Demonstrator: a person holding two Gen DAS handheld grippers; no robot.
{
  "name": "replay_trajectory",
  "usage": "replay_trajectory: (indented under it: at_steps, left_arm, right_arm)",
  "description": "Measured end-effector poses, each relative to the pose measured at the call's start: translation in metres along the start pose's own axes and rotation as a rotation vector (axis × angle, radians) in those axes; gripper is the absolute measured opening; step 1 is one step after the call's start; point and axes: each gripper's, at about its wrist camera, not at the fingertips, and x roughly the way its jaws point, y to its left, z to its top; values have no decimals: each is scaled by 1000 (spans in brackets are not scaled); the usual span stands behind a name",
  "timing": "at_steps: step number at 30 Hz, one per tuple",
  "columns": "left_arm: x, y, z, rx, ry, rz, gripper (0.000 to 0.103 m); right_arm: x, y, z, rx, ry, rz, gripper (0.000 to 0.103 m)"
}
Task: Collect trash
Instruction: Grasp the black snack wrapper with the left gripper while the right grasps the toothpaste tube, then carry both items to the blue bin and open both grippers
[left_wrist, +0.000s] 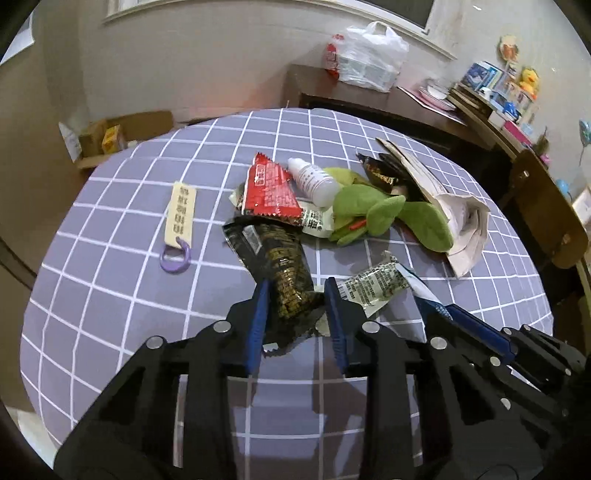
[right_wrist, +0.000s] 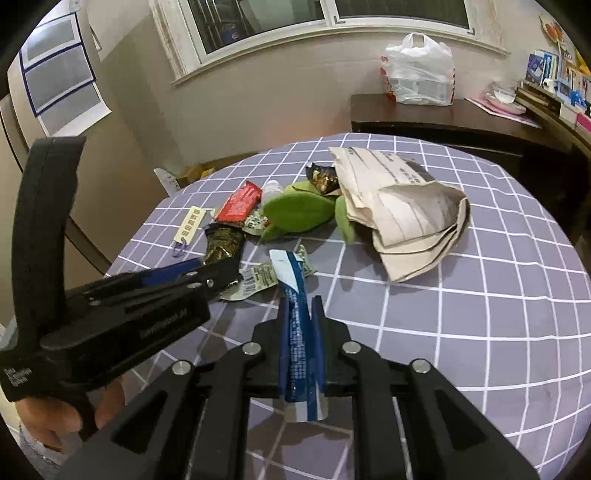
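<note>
My left gripper is shut on a black and gold snack wrapper above the checked tablecloth. My right gripper is shut on a blue and white wrapper; this gripper also shows at the right of the left wrist view. A crumpled white printed wrapper lies just right of my left gripper. Behind it lie a red wrapper, a white squeeze bottle, a green plush toy, another dark wrapper and folded newspaper.
A cream tag on a purple ring lies at the left of the table. A dark side table with a white plastic bag stands behind. A wooden chair is at the right. Cardboard boxes sit on the floor at left.
</note>
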Motion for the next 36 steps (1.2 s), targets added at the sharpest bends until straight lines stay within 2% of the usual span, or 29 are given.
replay_trajectory:
  at_steps: [2, 5, 10, 17, 21, 26, 29, 36]
  left_arm:
    - [-7, 0, -4, 13, -12, 1, 18]
    - [-22, 6, -12, 15, -36, 6, 15]
    - [-55, 29, -25, -19, -81, 19, 14]
    - [-113, 84, -48, -87, -164, 55, 13]
    - [-135, 127, -66, -141, -178, 92, 13]
    - [-153, 193, -89, -226, -167, 187, 13]
    - [-160, 231, -103, -285, -157, 224, 13]
    - [-166, 319, -132, -409, -118, 333, 13]
  right_arm:
    - [-2, 5, 0, 1, -6, 8, 12]
    - [-6, 14, 0, -2, -10, 31, 12]
    - [-15, 45, 1, -30, -24, 57, 12]
    - [-24, 105, -2, -82, -30, 123, 12]
    - [-16, 158, -7, -128, -4, 184, 13]
    - [2, 227, -13, -208, 29, 250, 12]
    - [20, 279, -18, -261, 55, 292, 12]
    - [71, 373, -30, -353, 116, 361, 12]
